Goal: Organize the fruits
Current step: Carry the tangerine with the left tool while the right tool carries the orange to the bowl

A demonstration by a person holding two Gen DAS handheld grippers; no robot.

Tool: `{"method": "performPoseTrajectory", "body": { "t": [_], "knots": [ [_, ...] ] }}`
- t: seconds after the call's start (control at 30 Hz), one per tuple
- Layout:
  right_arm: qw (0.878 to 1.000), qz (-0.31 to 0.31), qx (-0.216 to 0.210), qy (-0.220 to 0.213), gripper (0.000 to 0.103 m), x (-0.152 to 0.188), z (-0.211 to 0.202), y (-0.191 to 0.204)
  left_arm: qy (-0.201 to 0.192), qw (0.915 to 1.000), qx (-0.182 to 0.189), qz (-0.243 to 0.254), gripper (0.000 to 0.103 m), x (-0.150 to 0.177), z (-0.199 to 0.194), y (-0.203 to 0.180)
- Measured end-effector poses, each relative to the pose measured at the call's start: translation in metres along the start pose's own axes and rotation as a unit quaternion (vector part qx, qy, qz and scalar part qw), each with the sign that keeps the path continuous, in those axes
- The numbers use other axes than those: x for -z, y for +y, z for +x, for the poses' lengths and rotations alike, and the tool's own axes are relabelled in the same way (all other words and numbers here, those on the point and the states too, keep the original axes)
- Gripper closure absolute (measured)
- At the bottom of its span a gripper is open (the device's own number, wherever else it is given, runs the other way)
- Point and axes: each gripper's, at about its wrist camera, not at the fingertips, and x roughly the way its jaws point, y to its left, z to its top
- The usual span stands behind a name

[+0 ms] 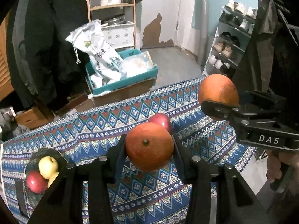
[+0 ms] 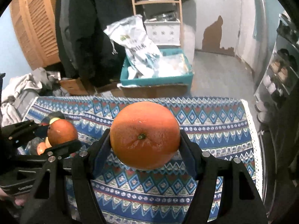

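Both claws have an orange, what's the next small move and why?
Probably carry the left claw with its orange left toward the dark bowl, since apples already sit there. The right claw holds the other orange above the patterned cloth and can follow.

Round orange fruit (image 1: 148,146) and second orange fruit (image 2: 144,135): orange. Apples: red (image 1: 35,183), yellow (image 1: 48,167). Patterned cloth (image 2: 214,128): blue-red-white zigzag and diamond bands. Hand-held grippers: black.

Left black two-finger gripper (image 1: 149,147) & right black two-finger gripper (image 2: 144,140) both raised, side by side, each w/ fingers clamped on something round.
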Motion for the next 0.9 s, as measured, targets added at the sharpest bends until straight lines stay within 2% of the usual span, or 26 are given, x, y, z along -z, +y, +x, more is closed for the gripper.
{"method": "performPoseTrajectory", "body": {
  "t": [0.57, 0.9],
  "knots": [
    [0.998, -0.031, -0.032, -0.054, 0.034, -0.027, -0.037, 0.043, -0.065, 0.9975, 0.005, -0.028, 0.056, -0.014, -0.057, 0.026],
    [0.995, -0.050, -0.055, -0.068, 0.033, -0.042, -0.042, 0.073, -0.094, 0.9946, -0.012, -0.042, 0.056, -0.010, -0.085, 0.051]
  ]
}}
